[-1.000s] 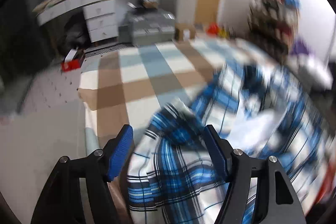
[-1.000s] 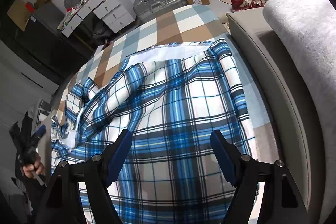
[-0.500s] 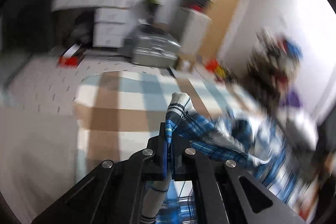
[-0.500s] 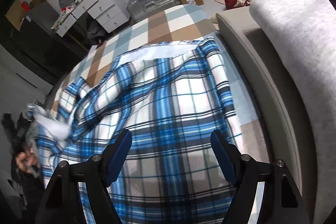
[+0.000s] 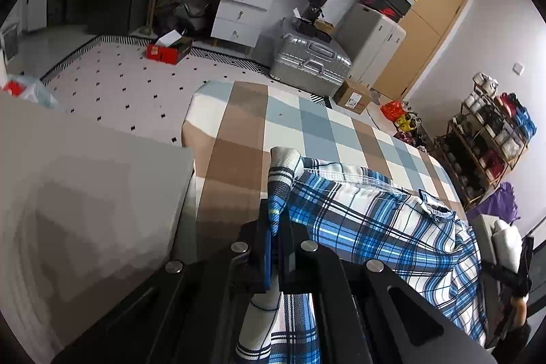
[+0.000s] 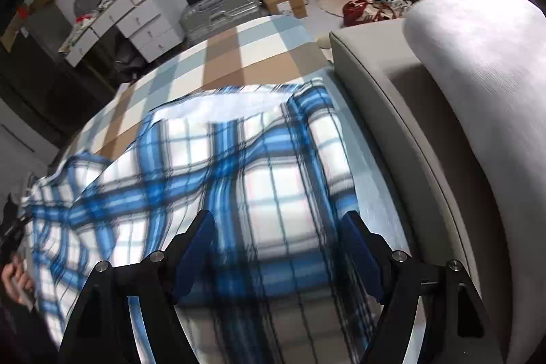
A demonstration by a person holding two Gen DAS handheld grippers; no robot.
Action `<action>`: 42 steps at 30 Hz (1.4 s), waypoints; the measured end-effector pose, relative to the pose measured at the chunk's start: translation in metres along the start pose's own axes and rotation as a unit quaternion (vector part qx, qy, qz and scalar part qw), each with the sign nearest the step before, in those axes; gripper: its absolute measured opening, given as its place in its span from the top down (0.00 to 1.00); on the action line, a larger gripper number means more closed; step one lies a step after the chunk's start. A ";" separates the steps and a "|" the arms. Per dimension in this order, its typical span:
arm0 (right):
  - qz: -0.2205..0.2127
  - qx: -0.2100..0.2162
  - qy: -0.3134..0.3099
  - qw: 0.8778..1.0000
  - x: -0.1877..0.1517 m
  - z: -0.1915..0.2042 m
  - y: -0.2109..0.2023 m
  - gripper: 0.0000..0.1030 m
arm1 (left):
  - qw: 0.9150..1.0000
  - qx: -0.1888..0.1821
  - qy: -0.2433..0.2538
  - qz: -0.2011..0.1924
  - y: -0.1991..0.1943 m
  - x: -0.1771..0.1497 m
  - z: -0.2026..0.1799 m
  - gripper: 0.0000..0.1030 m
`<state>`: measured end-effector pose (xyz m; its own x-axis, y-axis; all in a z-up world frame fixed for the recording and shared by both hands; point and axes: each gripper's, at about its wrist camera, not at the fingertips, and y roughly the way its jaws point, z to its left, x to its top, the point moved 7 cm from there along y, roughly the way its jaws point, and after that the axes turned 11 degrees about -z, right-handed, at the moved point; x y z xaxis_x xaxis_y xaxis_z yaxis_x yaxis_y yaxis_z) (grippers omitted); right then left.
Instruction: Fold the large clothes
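Left jaws closed onto plaid shirt (image 5: 375, 224); right jaws wide.

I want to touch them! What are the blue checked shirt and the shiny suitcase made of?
The blue checked shirt looks like soft woven cloth, maybe cotton: it wrinkles and drapes, matte. The suitcase looks like hard ribbed metal or silvery plastic: it gleams and holds its boxy shape. I can't tell which.
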<state>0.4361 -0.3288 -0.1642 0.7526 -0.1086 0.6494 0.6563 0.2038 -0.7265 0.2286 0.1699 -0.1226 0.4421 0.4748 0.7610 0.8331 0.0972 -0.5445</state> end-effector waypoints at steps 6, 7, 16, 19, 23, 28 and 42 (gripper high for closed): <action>-0.023 -0.079 -0.087 0.993 0.010 0.003 0.027 0.94 | 1.000 0.009 0.009 -0.001 0.007 0.003 0.005 1.00; -0.023 -0.057 -0.082 0.995 0.010 0.006 0.021 0.99 | 1.000 0.011 0.006 -0.003 0.006 0.003 0.008 1.00; -0.162 0.206 0.073 0.962 0.053 -0.020 -0.123 0.99 | 1.000 0.004 -0.007 -0.006 -0.004 0.000 0.021 1.00; -0.141 0.125 0.089 0.978 0.054 -0.054 -0.116 0.99 | 1.000 -0.003 -0.020 0.004 0.002 0.001 0.020 1.00; -0.087 0.042 0.063 0.993 0.042 -0.060 -0.087 0.94 | 0.999 0.018 -0.023 0.020 0.015 0.000 0.019 1.00; -0.079 0.020 0.002 0.997 0.038 -0.046 -0.071 0.49 | 0.998 0.033 -0.014 0.041 0.019 -0.006 0.020 0.98; -0.020 0.091 -0.097 0.991 0.043 0.076 0.007 0.32 | 0.966 -0.033 0.255 0.017 0.032 -0.028 -0.088 0.49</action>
<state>0.4690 -0.2586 -0.1244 0.6896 0.0661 0.7212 0.6520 0.3769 -0.6579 0.2720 0.0825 -0.1298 0.5619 -0.0176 0.8270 0.8271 0.0244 -0.5615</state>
